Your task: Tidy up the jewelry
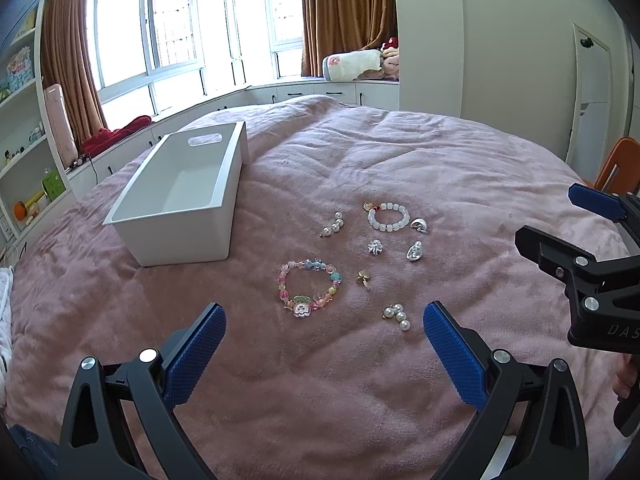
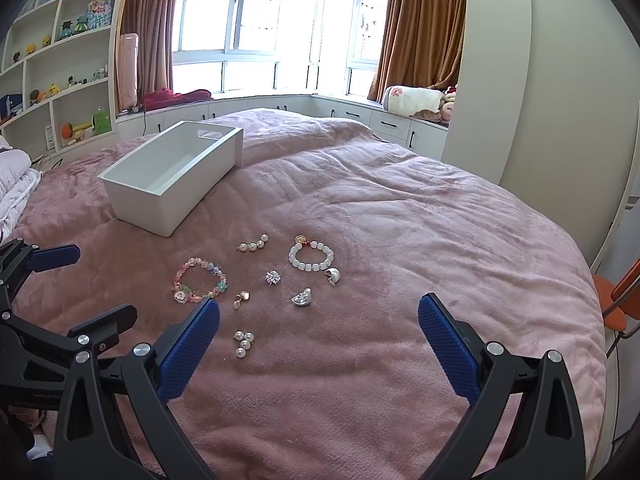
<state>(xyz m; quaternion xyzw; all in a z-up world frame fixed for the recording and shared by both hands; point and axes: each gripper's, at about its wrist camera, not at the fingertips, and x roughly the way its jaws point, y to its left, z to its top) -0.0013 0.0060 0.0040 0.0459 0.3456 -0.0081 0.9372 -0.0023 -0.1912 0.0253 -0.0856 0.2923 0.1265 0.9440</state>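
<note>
Bright bay windows (image 2: 256, 12), brown curtains (image 2: 420, 28), white shelves (image 2: 52, 72), pink bed (image 2: 400, 208).

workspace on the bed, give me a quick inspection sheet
surface: pink blanket on a bed, wrinkled
job's things: white box empty; colourful bead bracelet, white bead bracelet, two pearl clusters, silver and gold charms loose on the blanket
clutter: folded white bedding at the left edge
grippers: left gripper open, empty; right gripper open, empty
cables: one thin cable by the window bench
surroundings: shelves, curtains, orange chair
</note>
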